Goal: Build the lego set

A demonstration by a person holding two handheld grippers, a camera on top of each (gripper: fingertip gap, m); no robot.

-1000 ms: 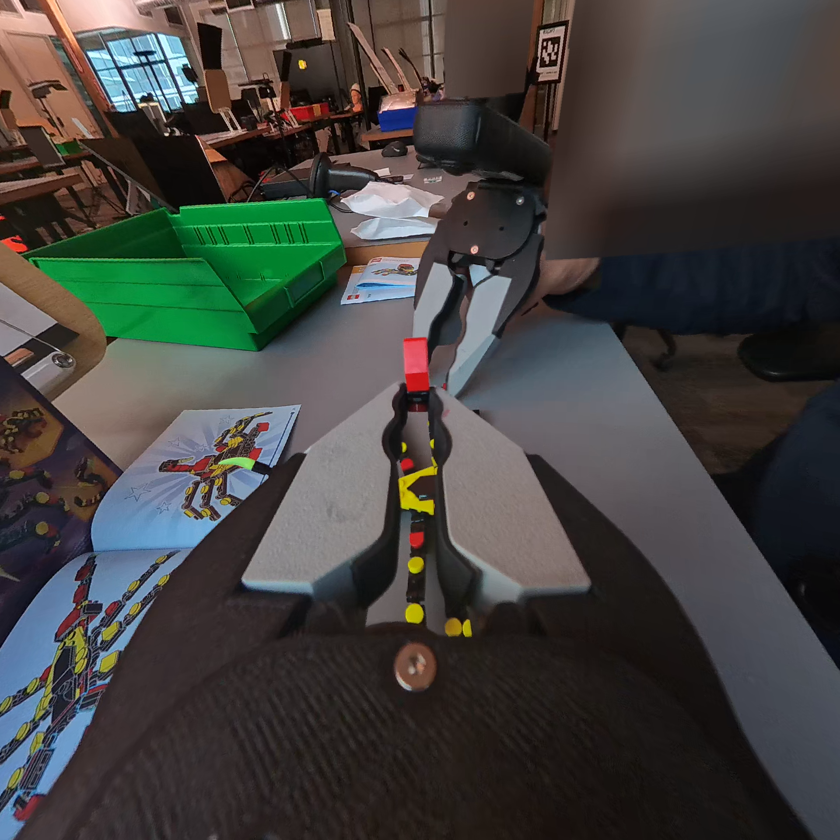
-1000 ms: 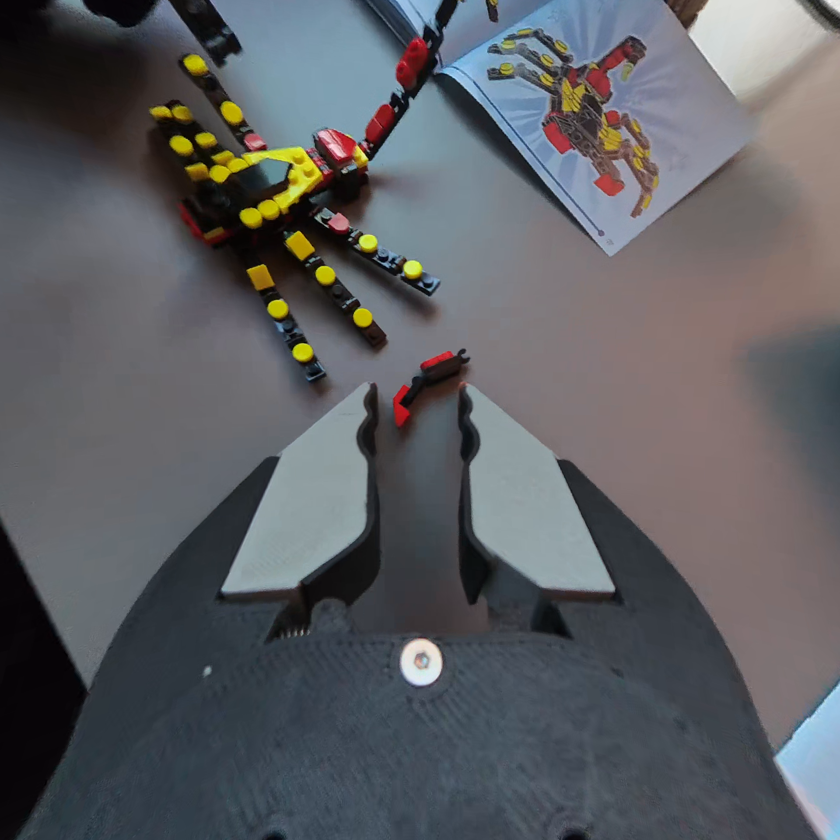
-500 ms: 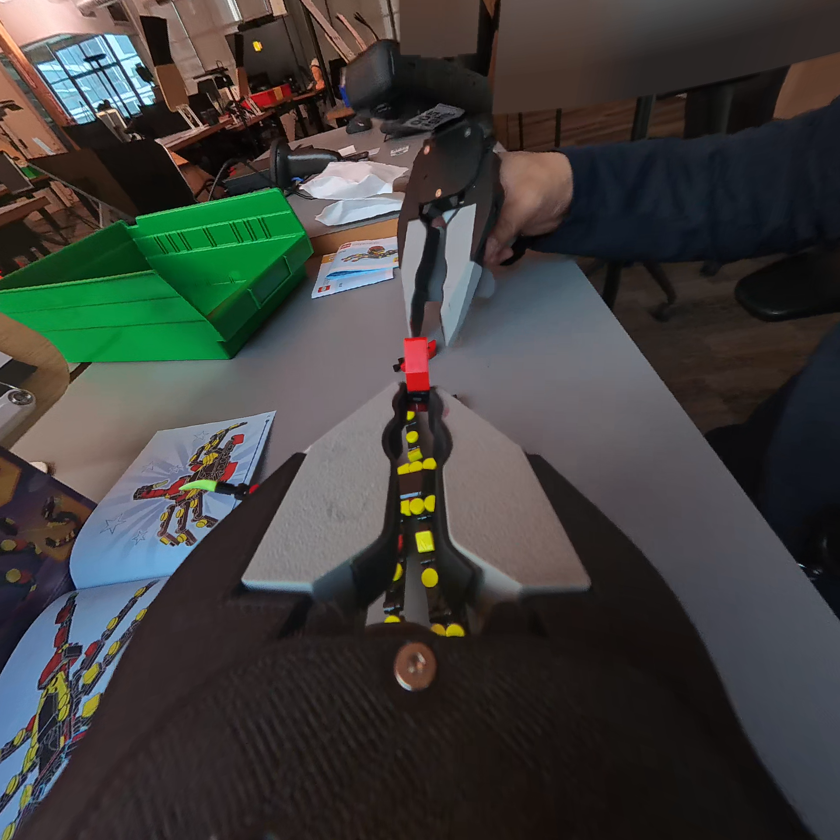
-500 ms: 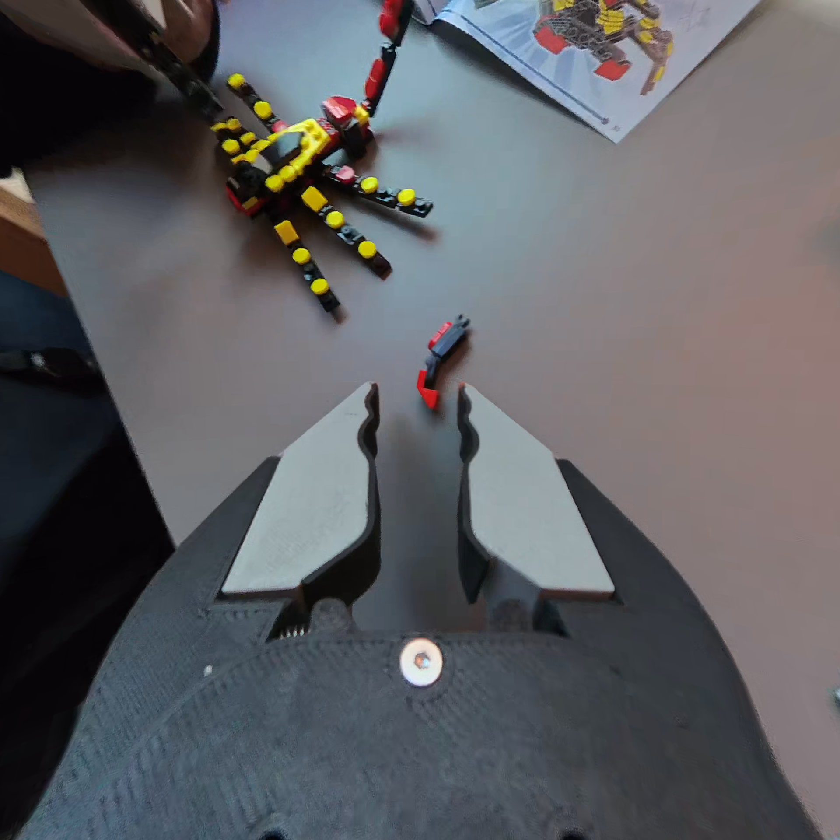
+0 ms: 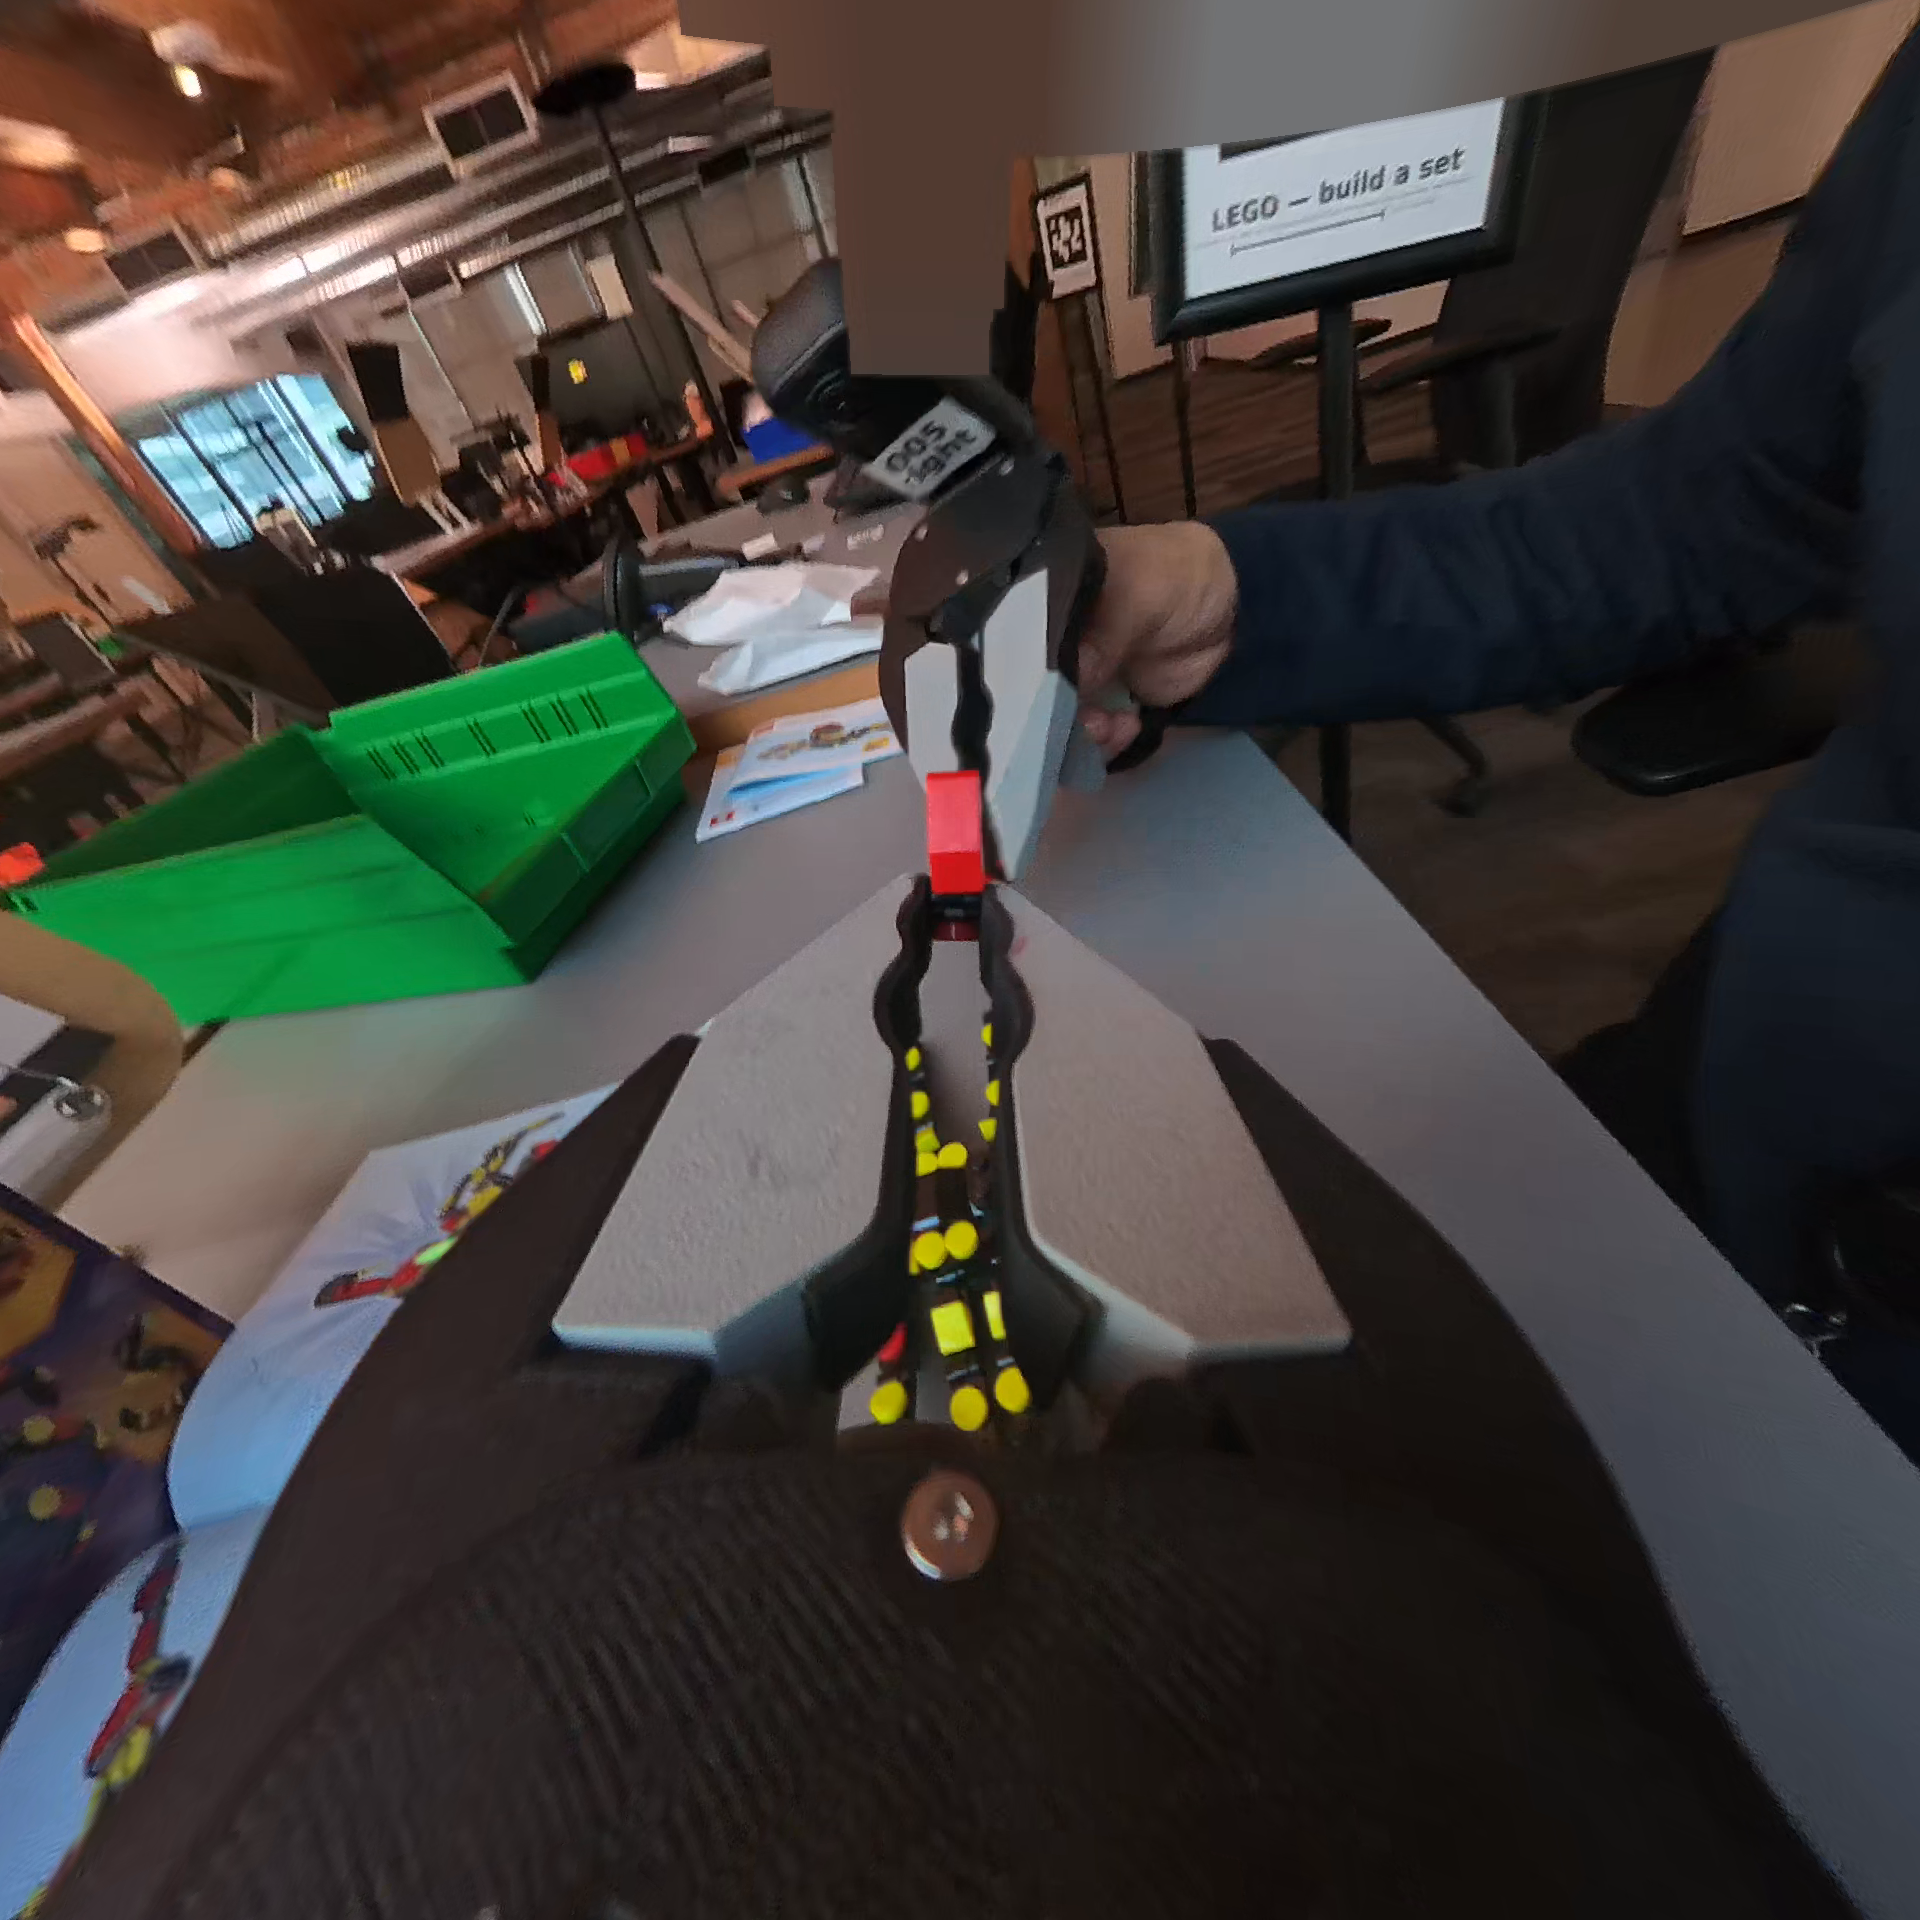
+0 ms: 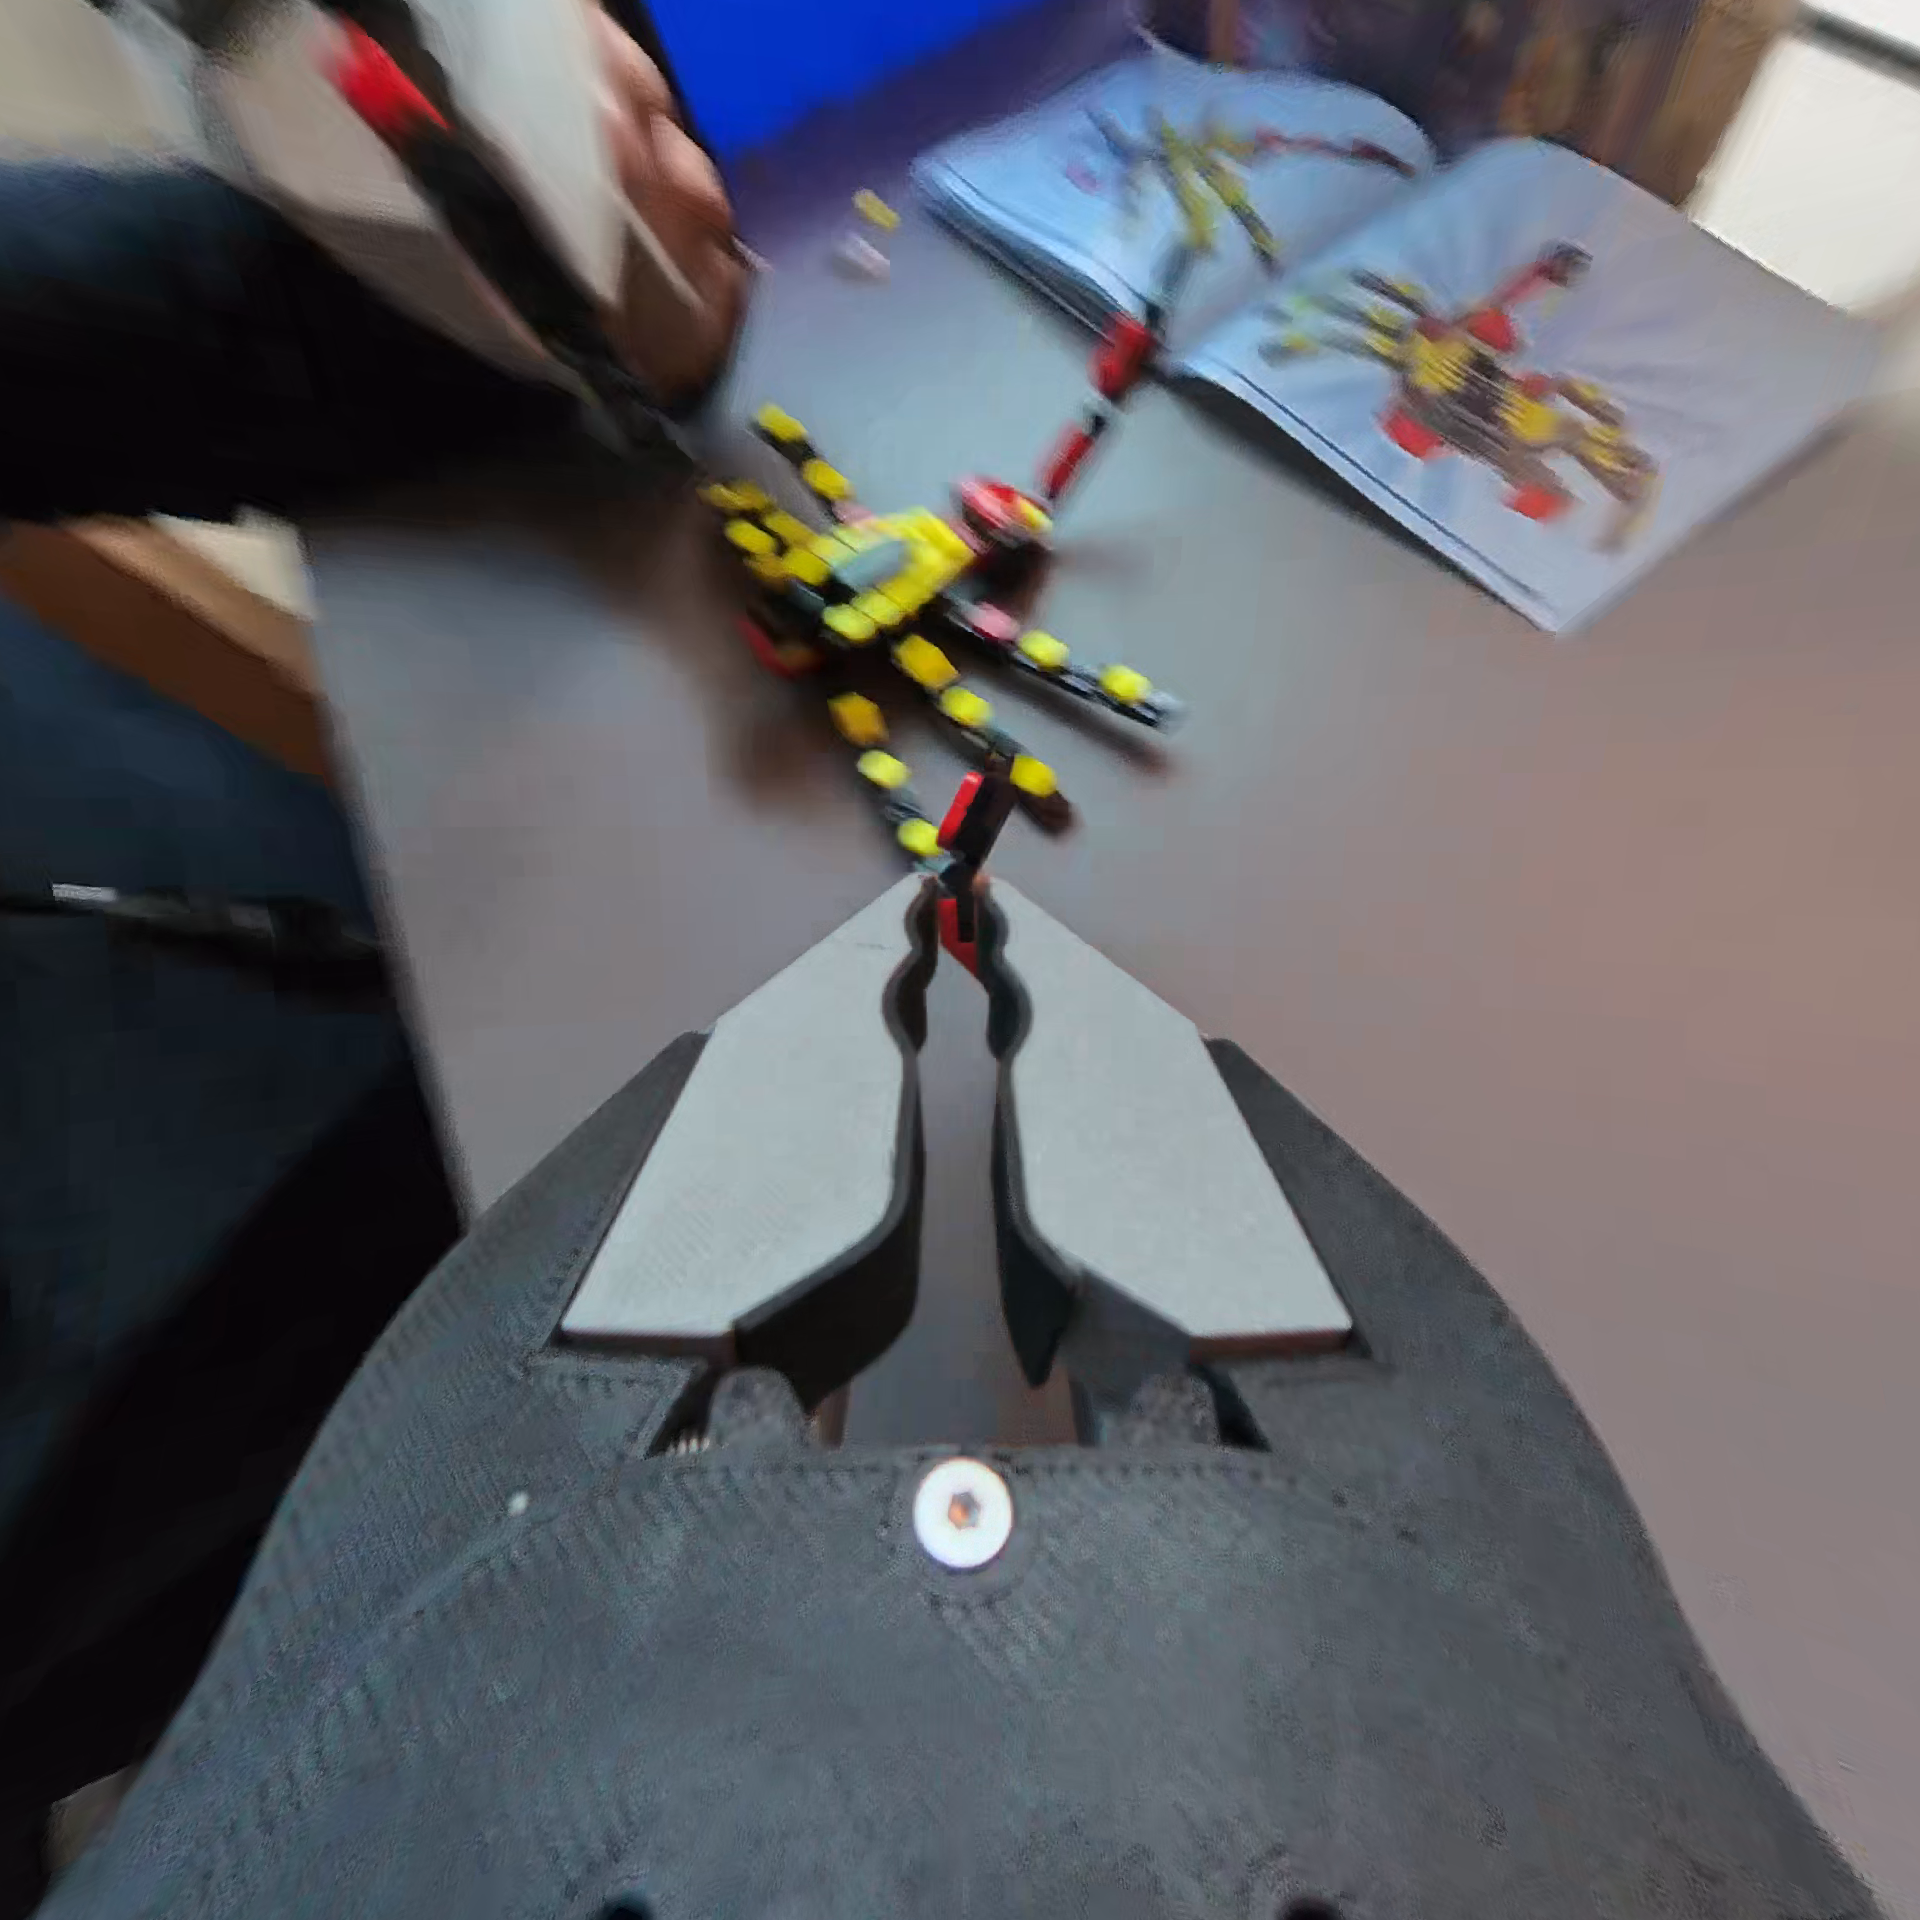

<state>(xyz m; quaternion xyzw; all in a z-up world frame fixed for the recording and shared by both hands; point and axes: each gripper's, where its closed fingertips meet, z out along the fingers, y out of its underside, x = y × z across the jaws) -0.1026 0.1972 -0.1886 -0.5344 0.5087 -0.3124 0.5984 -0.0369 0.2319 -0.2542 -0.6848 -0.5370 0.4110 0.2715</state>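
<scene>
My left gripper is shut on a small red and black piece, held above the table. Through the gap between its fingers I see the yellow and black lego model below. My right gripper is shut on a small red and black claw piece, lifted just above the grey table. The model lies beyond it with its legs spread and its red and black tail stretched toward the booklet. The right gripper also shows just behind the red piece.
An open instruction booklet lies beyond the model, also in the left wrist view. A green bin and a small leaflet sit farther back. A person's hand holds the right gripper. The table edge runs along the right. The grippers' ends are close to 12 cm from one another.
My right gripper has shut on the red and black claw piece and lifted it off the table toward the model. My left gripper has tilted upward, still holding its red piece.
</scene>
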